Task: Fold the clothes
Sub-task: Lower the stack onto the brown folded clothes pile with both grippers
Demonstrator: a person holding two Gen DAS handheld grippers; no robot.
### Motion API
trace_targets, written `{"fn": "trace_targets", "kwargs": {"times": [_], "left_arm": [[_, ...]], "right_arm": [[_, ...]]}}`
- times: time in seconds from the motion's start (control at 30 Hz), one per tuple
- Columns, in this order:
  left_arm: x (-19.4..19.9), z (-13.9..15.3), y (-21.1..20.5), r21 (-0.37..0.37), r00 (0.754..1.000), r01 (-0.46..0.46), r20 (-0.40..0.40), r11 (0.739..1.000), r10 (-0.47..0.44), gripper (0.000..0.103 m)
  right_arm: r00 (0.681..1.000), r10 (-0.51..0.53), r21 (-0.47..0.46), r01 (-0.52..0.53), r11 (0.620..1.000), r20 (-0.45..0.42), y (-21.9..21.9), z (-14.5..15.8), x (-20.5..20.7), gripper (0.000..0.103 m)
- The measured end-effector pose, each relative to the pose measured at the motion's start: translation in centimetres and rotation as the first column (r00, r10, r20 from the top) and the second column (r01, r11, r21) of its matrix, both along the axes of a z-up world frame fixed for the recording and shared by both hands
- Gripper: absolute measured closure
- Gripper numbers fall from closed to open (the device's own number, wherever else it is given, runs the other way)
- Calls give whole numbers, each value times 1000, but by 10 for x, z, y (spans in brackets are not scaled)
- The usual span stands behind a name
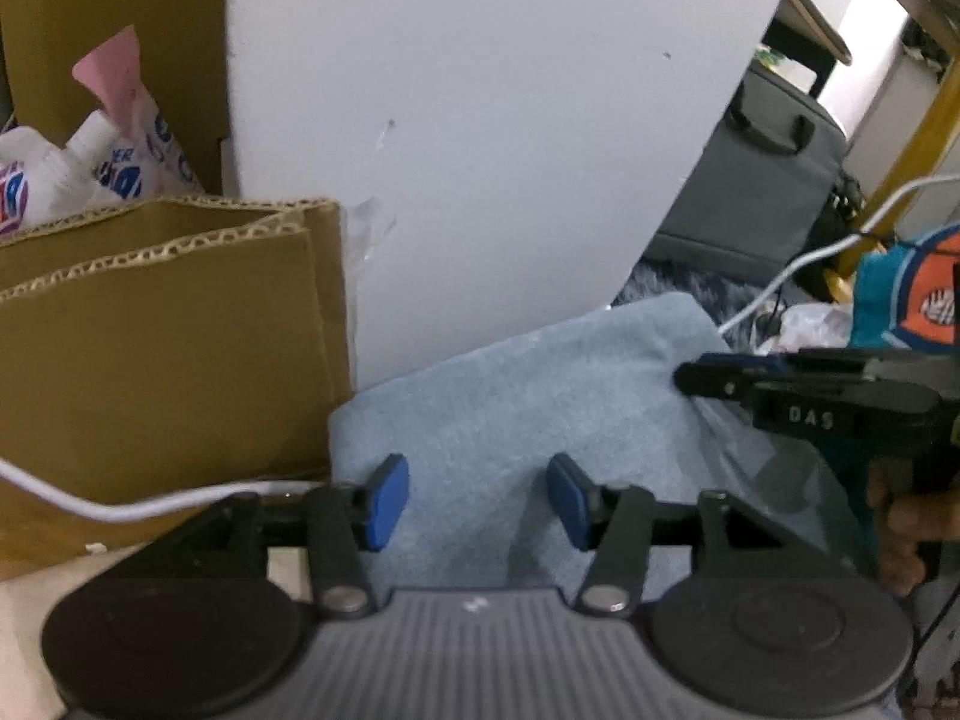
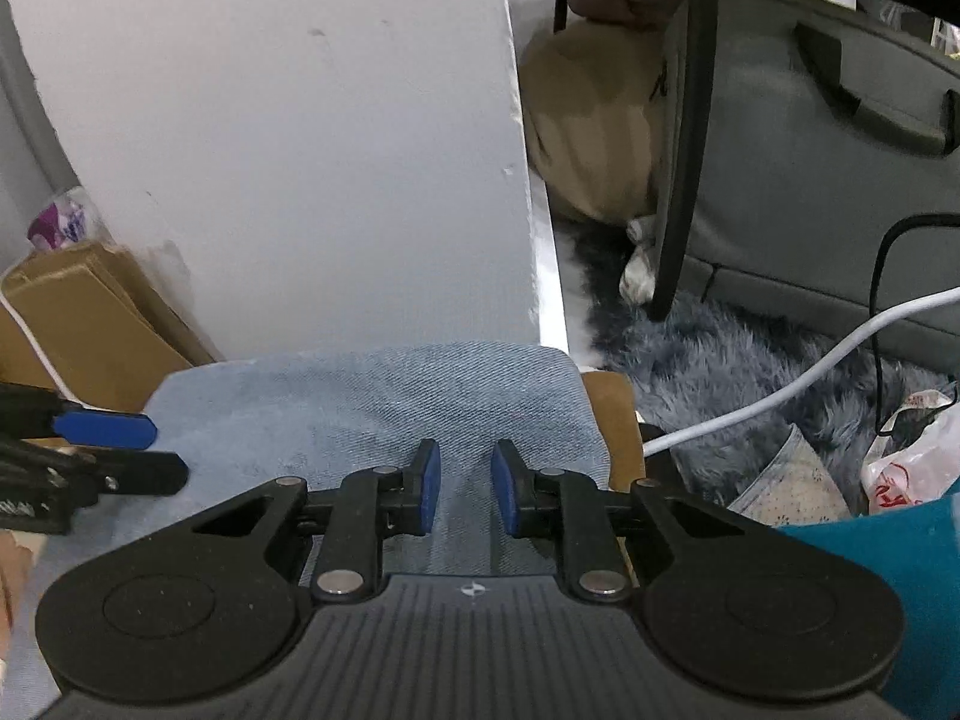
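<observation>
Currently, from my left wrist camera, cardboard boxes (image 1: 162, 324) sit at nine o'clock against a white panel (image 1: 468, 120). My left gripper (image 1: 477, 501) stands spread, nothing between its blue pads; the folded light-blue denim garment (image 1: 528, 396) lies directly beneath and ahead of it, toward twelve o'clock. At three o'clock my right gripper (image 1: 699, 375) meets the garment's right edge; whether it pinches cloth there I cannot tell. From the right wrist camera, its jaws are narrowly parted over the denim, nothing visibly clamped. A grey shaggy rug (image 2: 750, 360) and white cable (image 2: 780, 396) lie at two o'clock.
</observation>
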State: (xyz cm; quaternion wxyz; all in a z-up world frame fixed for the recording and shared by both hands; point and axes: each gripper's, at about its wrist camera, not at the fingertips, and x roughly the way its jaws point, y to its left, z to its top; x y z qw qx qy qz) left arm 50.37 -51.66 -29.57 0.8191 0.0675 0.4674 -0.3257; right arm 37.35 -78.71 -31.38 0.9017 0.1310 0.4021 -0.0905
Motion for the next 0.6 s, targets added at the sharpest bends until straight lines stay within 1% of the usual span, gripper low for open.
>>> {"fn": "trace_targets", "kwargs": {"times": [0.07, 0.13, 0.2, 0.37, 0.4, 0.43, 0.5, 0.57, 0.6], "left_arm": [[-6, 4, -2, 20, 1000, 13, 22, 1000, -14, 48], [-15, 10, 0, 19, 999, 37, 30, 999, -38, 48], [-26, 14, 4, 5, 997, 68, 30, 998, -68, 49], [-58, 21, 19, -12, 994, 106, 32, 994, -105, 49], [-64, 22, 21, -10, 993, 113, 33, 993, -113, 50], [-68, 24, 23, -18, 992, 125, 32, 992, -124, 54], [-73, 24, 21, -43, 989, 150, 0, 988, -150, 57], [-81, 21, 20, -23, 985, 170, 5, 985, -170, 57], [-85, 18, 18, 2, 982, 185, 27, 983, -185, 58]], "right_arm": [[1000, -11, 10, 11, 1000, 1, 1, 2, -2, 77], [1000, -9, 7, 9, 1000, 18, 5, 9, -8, 74], [1000, 1, 4, -1, 1000, 22, 13, 14, -18, 67], [999, 38, 21, -38, 999, 29, 33, 16, -51, 67], [998, 52, 19, -52, 998, 30, 37, 15, -58, 66], [997, 65, 17, -66, 998, 30, 41, 13, -64, 66], [995, 91, 9, -92, 996, 33, 49, 9, -77, 65], [995, 93, 1, -93, 996, 41, 54, 7, -88, 62], [995, 94, -1, -94, 996, 44, 56, 7, -93, 61]]}}
